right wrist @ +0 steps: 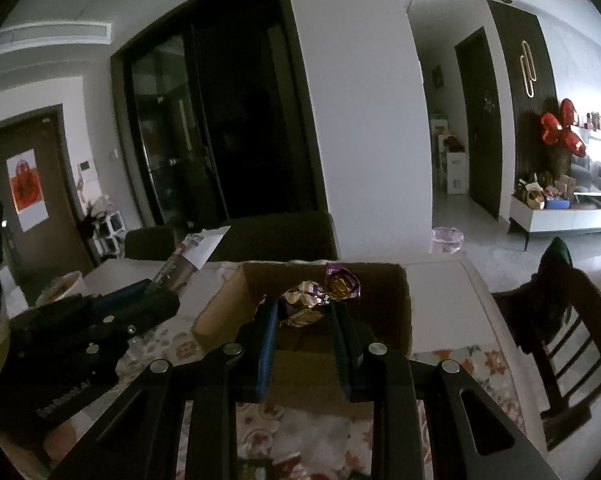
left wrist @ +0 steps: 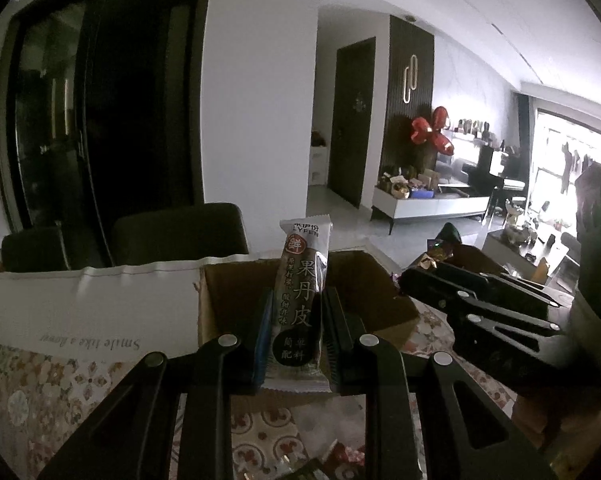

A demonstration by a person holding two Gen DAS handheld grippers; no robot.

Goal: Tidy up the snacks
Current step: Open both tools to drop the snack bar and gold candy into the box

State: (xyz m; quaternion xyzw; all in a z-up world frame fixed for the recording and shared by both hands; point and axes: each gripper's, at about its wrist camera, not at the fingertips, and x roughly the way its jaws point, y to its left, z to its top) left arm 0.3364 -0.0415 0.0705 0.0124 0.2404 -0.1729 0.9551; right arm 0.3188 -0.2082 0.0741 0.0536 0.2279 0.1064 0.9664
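Note:
My left gripper (left wrist: pixel 296 300) is shut on a long brown and white fruit-leather snack bar (left wrist: pixel 302 300), held upright in front of an open cardboard box (left wrist: pixel 228 300). My right gripper (right wrist: pixel 304 308) is shut on a gold foil-wrapped snack (right wrist: pixel 304 300), held over a second cardboard box (right wrist: pixel 396 304). A purple-wrapped candy (right wrist: pixel 342 286) shows just beyond it; whether it hangs from the gold one or lies in the box I cannot tell. The right gripper shows at the right of the left wrist view (left wrist: pixel 416 276). The left gripper shows at the left of the right wrist view (right wrist: pixel 168 300).
The boxes stand on a table with a floral cloth (left wrist: pixel 40 392) and a white paper bag (left wrist: pixel 80 304). Loose wrappers (left wrist: pixel 340 456) lie near the front edge. Dark chairs (left wrist: pixel 176 236) stand behind the table, a wooden chair (right wrist: pixel 560 328) at its right.

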